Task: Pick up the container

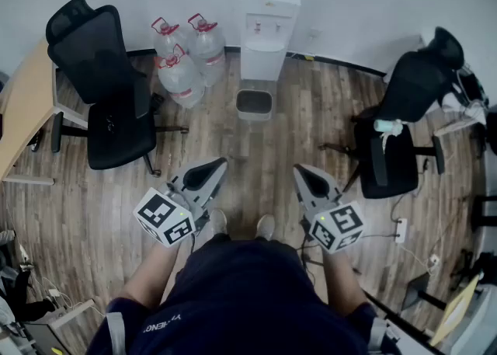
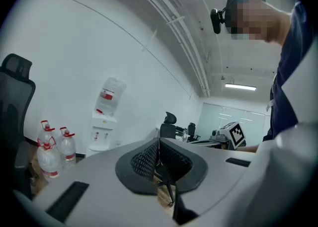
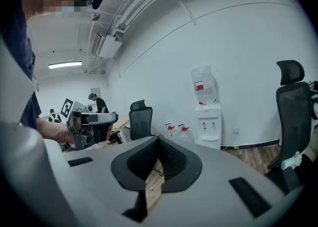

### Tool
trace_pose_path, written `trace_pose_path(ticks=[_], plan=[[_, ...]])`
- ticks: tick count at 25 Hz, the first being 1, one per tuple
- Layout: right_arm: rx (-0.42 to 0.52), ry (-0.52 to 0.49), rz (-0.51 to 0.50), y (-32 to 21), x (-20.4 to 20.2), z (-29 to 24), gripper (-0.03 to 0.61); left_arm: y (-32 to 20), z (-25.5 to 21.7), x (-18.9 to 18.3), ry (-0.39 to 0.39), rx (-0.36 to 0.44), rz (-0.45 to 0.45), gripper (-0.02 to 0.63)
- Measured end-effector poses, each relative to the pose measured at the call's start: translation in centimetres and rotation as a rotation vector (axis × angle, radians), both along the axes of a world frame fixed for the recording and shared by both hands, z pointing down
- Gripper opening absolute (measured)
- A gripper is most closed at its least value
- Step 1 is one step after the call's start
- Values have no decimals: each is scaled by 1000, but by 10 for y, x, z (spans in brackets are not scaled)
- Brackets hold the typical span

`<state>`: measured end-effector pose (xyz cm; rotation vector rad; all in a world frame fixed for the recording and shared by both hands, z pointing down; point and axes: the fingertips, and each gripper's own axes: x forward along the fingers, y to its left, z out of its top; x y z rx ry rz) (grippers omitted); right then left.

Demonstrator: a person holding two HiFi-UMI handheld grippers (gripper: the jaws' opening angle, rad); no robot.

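A small grey bin-like container (image 1: pixel 254 103) stands on the wooden floor in front of a white water dispenser (image 1: pixel 265 27). Both grippers hang at waist height well short of it. My left gripper (image 1: pixel 220 164) is shut, its dark pads pressed together with nothing between them, as the left gripper view shows (image 2: pixel 159 144). My right gripper (image 1: pixel 298 168) is likewise shut and empty (image 3: pixel 158 140). The bin is hidden in both gripper views; the dispenser (image 2: pixel 103 130) (image 3: pixel 208 120) shows in each.
Three water jugs (image 1: pixel 185 54) stand left of the dispenser. A black office chair (image 1: pixel 109 89) and a wooden desk (image 1: pixel 23 105) are at the left, another black chair (image 1: pixel 400 128) at the right. Cables and a power strip (image 1: pixel 401 231) lie at the right.
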<state>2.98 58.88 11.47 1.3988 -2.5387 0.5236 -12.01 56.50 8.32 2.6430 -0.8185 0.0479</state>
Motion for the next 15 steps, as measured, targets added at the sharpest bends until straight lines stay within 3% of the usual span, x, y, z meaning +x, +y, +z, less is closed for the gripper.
trace_pose_path(ticks=[15], plan=[[-8,-50,-14,-15,15,4,11,-11,13,14,-25,-23,-42,26]])
